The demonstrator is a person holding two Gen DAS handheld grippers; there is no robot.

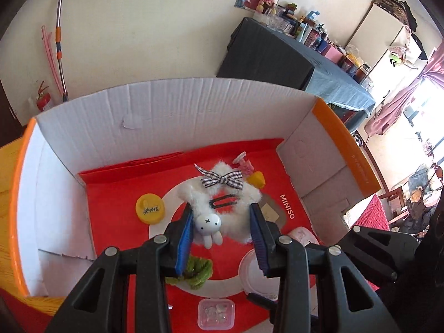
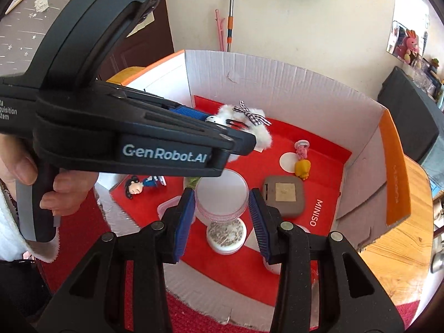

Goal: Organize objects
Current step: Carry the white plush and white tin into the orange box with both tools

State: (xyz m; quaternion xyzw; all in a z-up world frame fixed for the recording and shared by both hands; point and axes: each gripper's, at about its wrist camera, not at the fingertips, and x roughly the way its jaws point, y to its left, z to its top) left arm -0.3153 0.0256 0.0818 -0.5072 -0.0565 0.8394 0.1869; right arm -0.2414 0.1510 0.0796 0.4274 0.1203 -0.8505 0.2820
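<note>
A white fluffy pouch (image 1: 222,211) with a checked bow, a black clip and a small white rabbit charm (image 1: 209,226) hangs between the blue pads of my left gripper (image 1: 222,222); the jaws stand wide and it is unclear whether they press on it. In the right wrist view the pouch (image 2: 249,127) sits at the left gripper's tips above the red box floor. My right gripper (image 2: 222,208) is open around a clear round lid (image 2: 222,197) that is raised over a white jar (image 2: 226,236).
The cardboard box (image 1: 166,111) with a red MINISO sheet holds a yellow cap (image 1: 149,208), green pipe-cleaner piece (image 1: 198,273), small clear case (image 1: 216,313), brown square case (image 2: 283,197), yellow and pink figures (image 2: 302,158) and a doll figure (image 2: 141,187).
</note>
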